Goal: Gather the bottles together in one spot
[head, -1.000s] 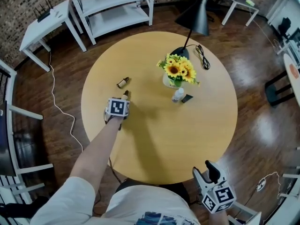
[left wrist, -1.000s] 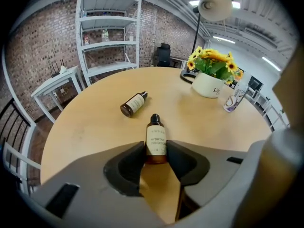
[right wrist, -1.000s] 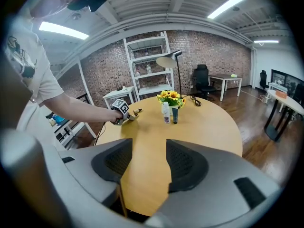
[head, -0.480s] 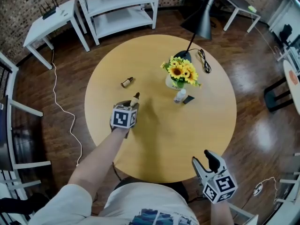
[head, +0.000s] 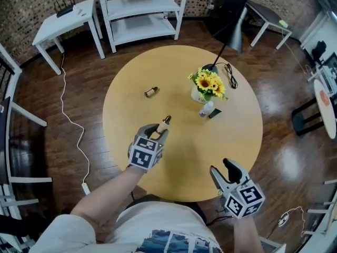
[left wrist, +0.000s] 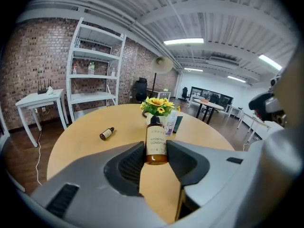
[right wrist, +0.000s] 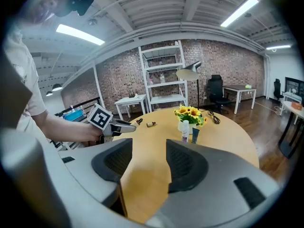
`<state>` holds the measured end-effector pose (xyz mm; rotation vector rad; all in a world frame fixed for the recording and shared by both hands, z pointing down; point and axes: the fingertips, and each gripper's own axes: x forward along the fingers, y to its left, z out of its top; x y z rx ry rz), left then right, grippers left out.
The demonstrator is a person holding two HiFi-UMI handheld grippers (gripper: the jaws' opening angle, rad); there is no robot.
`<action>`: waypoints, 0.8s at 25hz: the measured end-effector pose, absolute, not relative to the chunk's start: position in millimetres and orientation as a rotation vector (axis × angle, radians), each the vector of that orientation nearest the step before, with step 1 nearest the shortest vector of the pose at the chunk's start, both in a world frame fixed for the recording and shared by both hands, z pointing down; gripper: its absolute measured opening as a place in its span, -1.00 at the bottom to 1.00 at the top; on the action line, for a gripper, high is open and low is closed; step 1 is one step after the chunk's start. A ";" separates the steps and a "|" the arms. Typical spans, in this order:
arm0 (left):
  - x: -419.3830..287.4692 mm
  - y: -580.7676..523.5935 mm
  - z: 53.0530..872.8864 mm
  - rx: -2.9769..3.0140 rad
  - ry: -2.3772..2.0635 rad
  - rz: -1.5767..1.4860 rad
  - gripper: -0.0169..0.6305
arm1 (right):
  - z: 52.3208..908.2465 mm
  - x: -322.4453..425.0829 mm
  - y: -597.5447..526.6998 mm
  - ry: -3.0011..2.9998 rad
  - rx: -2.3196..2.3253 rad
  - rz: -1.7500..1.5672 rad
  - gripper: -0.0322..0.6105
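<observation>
My left gripper [head: 159, 129] is shut on an amber bottle with a dark cap [head: 165, 122] and holds it above the round wooden table [head: 237, 141]. In the left gripper view the labelled bottle [left wrist: 155, 144] stands upright between the jaws. A small amber bottle [head: 151, 92] lies on its side at the table's far left. A white bottle [head: 206, 109] stands beside the sunflower vase [head: 208, 86], with a dark tube [head: 215, 113] next to it. At the table's near right edge my right gripper [head: 223, 171] is open, nothing between its jaws.
A black lamp [head: 231, 22] leans over the far side of the table, its cable [head: 230, 75] coiled by the vase. White shelves [head: 142, 12] and a white side table [head: 63, 15] stand behind. White chairs are at the left.
My left gripper has risen with the amber bottle and come nearer, toward the table's middle. The right gripper has shifted a little up and inward.
</observation>
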<state>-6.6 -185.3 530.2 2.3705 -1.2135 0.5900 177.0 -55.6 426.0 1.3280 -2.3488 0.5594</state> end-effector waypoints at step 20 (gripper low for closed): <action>34.6 -37.3 419.0 2.883 -0.846 0.259 -0.48 | 377.5 59.5 -54.4 -2.649 1.060 0.959 -0.32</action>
